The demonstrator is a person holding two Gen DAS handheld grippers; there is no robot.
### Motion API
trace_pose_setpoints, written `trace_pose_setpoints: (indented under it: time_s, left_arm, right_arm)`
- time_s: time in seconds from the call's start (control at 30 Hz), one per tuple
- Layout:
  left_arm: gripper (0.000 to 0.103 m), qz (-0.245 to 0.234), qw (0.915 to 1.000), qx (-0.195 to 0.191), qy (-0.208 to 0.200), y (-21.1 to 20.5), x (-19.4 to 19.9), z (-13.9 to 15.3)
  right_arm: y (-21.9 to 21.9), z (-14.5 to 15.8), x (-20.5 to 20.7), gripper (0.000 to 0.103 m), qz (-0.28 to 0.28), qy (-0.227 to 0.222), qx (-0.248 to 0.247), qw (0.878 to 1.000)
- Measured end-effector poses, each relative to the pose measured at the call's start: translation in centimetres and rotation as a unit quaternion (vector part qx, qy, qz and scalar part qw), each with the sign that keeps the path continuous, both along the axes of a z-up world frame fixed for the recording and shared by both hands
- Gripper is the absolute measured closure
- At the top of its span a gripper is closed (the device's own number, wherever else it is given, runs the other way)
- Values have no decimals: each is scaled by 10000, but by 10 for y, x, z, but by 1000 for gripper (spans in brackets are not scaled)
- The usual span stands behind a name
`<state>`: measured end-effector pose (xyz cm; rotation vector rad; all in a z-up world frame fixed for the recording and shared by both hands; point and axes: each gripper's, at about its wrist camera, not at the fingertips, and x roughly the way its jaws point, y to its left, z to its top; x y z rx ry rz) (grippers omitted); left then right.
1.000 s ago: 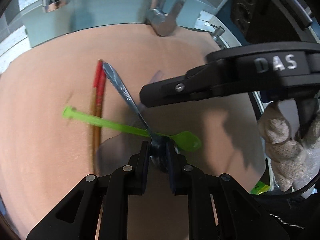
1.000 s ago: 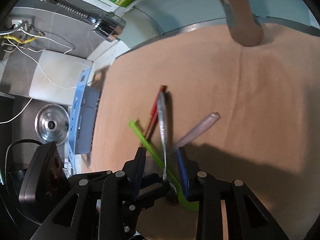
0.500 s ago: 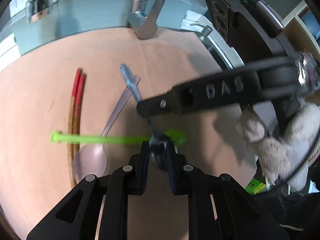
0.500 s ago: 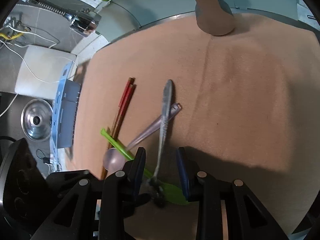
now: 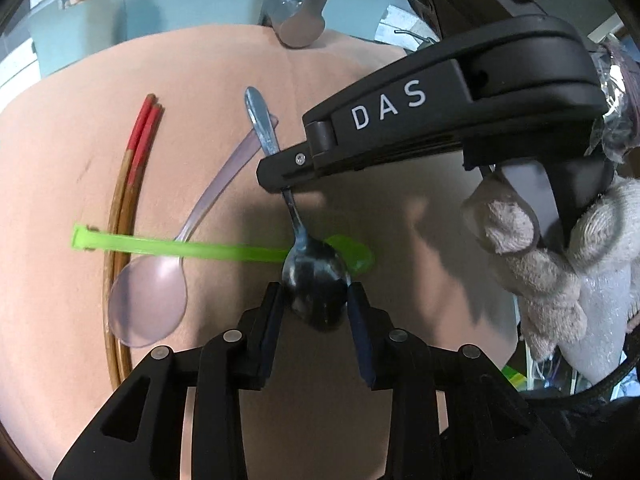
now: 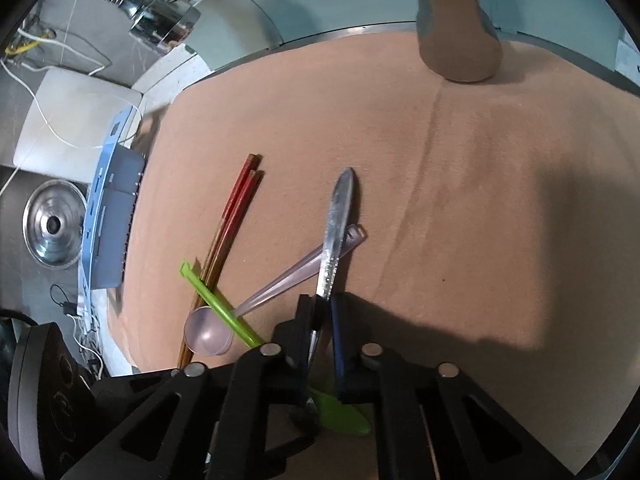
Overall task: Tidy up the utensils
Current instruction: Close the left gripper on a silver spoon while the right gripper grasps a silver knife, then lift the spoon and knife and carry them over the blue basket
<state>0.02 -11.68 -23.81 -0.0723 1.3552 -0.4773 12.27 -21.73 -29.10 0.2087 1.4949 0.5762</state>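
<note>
Item 1, nearest: left tool (image 5: 316,304), jaws just widened, now standing apart on either side of the bowl of the metal spoon (image 5: 314,284). Whether the pads press on the bowl cannot be told; the left one lies at its edge, the right one shows a sliver of gap.

Item 2: right tool (image 6: 322,316), jaws just drawn together and clamped on the neck of the metal spoon's handle, with the bowl below and the long flat handle (image 6: 338,216) running away from the tool toward the far edge of the desk (image 6: 500,220). The spoon's long axis is thus near in line with both tools. The coming move is judged to turn on this handover: the right hand carries the spoon, the left lets go at the bowl.

Item 3: green plastic spoon (image 5: 192,249), lying crosswise under the metal spoon, bowl beneath it, handle end to the left.

Item 4: clear plastic spoon (image 5: 150,300), bowl near, handle slanting away and passing under the metal handle.

Item 5: pair of red-tipped chopsticks (image 5: 128,200), laid together at the left, lengthwise, crossed by the green handle.

Item 6, farthest: tap (image 5: 298,20) above the peach-coloured cloth.

Writing: "DAS" in white on the right tool's arm, seen from the left wrist. A green label at the far edge is unreadable.
</note>
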Motion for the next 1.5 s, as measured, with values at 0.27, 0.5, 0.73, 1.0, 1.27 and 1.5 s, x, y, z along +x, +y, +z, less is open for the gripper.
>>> trace_pose_setpoints:
  time_s: [0.27,0.5,0.73,1.0,1.27,1.5]
  left_arm:
    - [71,-126,9991,333,-235,-22,-3,1]
    - [72,-224,9984,421,-290,-32,-3,3]
    - [72,-239,9984,356,-362,-14,-4,18]
    - [73,-128,9976,368,-576,18,-7,48]
    - [81,263,9956,437,-791,96,-12,82]
    - [82,645,9925,530,-898,174,-17,94]
  right_arm:
    - [-27,-8,-1,97,-687,480,698,9940]
    - [-41,-9,-2,97,-992,662,946,9883]
    - [-41,-1,-4,97,-1088,657,1059,9862]
    - [-12,23,-4,97,-986,491,1187,9868]
    - [65,50,-5,97,-681,310,1364,9878]
    - [147,65,-5,97,-412,217,1550,9868]
